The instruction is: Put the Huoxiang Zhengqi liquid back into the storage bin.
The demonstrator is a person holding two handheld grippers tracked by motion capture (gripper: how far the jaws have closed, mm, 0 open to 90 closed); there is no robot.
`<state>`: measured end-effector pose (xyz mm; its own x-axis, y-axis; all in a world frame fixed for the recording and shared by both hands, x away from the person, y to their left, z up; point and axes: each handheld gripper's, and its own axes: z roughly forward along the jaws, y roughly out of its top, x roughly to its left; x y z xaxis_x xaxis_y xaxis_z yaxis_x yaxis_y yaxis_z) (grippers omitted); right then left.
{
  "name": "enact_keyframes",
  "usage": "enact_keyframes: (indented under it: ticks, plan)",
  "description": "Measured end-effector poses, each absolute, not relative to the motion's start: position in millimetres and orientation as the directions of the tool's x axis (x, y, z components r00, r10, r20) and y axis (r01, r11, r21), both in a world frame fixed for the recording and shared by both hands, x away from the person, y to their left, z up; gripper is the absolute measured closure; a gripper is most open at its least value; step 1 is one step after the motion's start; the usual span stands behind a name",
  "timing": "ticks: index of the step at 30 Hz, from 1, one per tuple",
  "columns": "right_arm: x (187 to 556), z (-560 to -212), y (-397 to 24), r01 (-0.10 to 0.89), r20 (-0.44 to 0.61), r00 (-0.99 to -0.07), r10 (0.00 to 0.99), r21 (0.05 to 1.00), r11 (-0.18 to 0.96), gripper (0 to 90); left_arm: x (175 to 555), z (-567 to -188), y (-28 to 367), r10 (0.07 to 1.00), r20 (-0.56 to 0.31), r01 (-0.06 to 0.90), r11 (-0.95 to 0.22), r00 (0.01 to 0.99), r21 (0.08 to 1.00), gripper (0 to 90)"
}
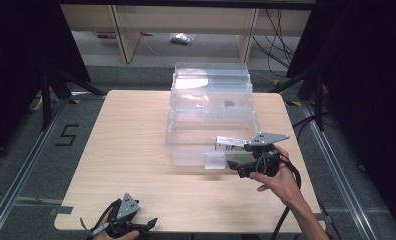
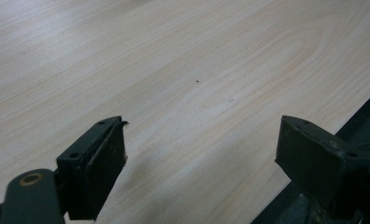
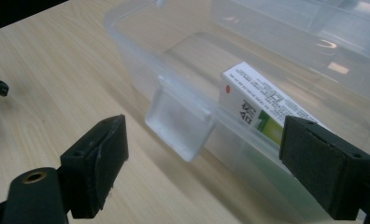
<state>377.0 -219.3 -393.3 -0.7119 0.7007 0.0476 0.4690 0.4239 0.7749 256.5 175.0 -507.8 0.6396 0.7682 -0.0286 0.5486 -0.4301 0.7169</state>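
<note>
A clear plastic box (image 1: 186, 150) stands open at the table's middle, its lid (image 1: 211, 80) tipped up behind it. Inside, a white and green carton (image 1: 230, 143) leans against the front wall, right of the latch (image 1: 215, 161). My right gripper (image 1: 238, 169), held in a hand, hovers just in front of that wall. In the right gripper view it is open (image 3: 206, 140), the latch (image 3: 178, 126) between the jaws and the carton (image 3: 258, 100) behind the box wall (image 3: 141, 56). My left gripper (image 1: 147, 224) lies at the table's front left, open (image 2: 204, 135) over bare wood.
A small dark item (image 1: 229, 104) shows through the clear plastic at the back of the box. The wooden table (image 1: 126, 150) ends just below the left gripper. Black stand legs (image 1: 51, 90) and cables (image 1: 278, 45) lie on the floor around it.
</note>
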Motion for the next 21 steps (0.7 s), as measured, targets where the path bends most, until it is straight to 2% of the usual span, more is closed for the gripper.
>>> enact_keyframes:
  ticks: [21]
  plan:
    - [362.6, -414.5, -208.2, 0.477, 0.059, -0.740, 0.670, 0.749, 0.460, 16.2, 254.8, -506.1, 174.4, 0.759, -0.008, 0.533, -0.450, 0.651, 0.716, 15.3]
